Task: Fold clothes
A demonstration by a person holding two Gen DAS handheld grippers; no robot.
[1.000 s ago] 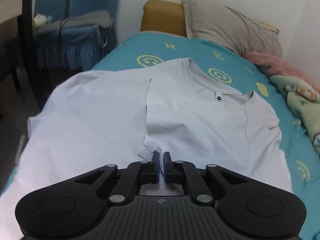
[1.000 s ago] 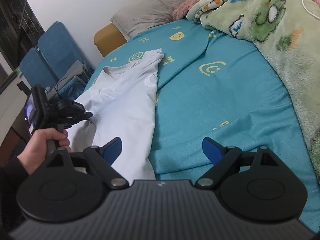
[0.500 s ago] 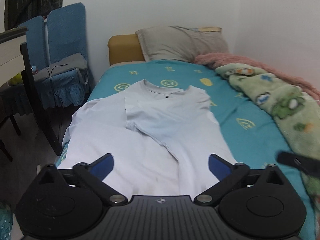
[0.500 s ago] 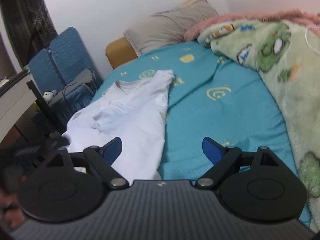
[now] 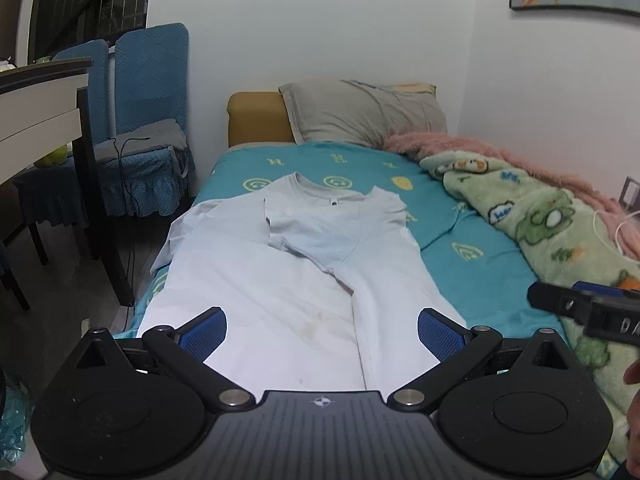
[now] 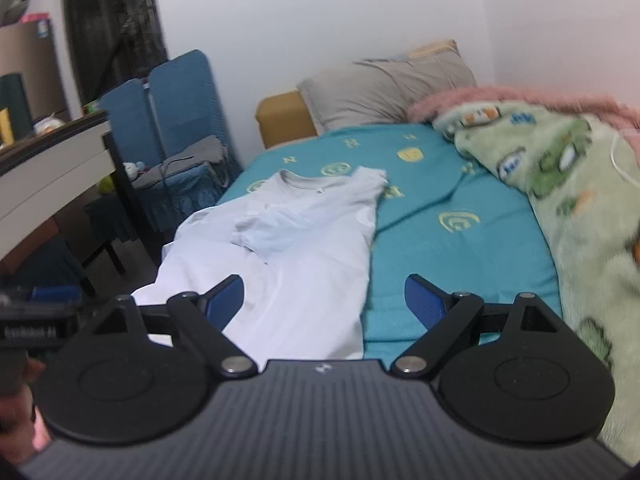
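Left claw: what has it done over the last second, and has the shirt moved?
The left claw, shut on the white T-shirt's folded sleeve a second ago, has let go, opened wide and pulled back toward the foot of the bed. The right claw stayed open and empty. The sleeve stayed folded across the chest.

Dim indoor light; right view blurred; fisheye-warped edges

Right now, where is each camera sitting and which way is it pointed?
Left wrist: on the left gripper, raised at the foot of the bed, looking along the white shirt toward the pillow; its open fingers show, and the right gripper at the right edge.
Right wrist: on the right gripper, facing the same way from further right; open fingers and a hand show.
Shared: shirt, pillow, green blanket, blue chairs.
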